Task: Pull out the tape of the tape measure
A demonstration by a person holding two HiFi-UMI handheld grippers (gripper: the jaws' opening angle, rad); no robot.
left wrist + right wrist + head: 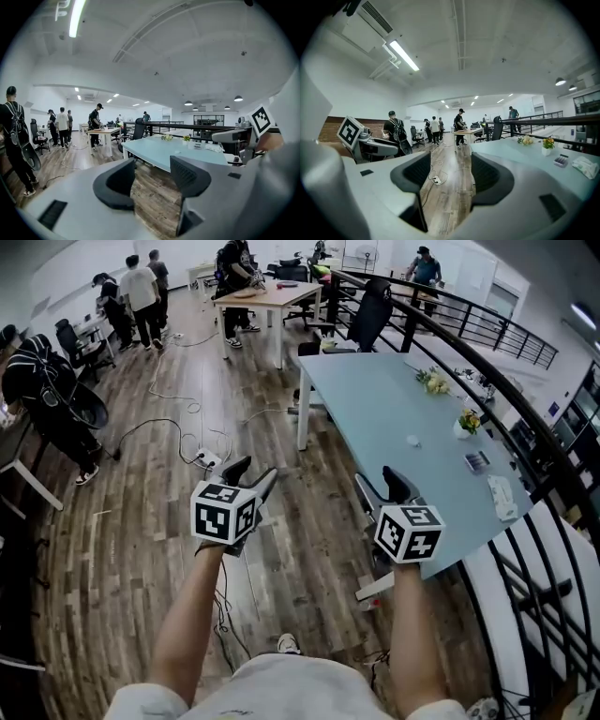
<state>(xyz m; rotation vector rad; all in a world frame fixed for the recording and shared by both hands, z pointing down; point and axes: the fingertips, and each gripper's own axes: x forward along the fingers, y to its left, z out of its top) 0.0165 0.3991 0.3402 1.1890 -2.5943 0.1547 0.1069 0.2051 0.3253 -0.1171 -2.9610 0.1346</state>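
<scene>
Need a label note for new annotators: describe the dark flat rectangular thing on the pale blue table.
Find the long pale blue table beside the black railing. On its railing side, between the small flower pot and the white packet, lies the dark flat rectangle. Its neighbours are white or flowery; it alone is dark and flat.

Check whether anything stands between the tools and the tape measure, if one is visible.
No tape measure can be made out. The left tool and right tool are open and empty near the table; nothing visible blocks their way to its bare near end.
</scene>
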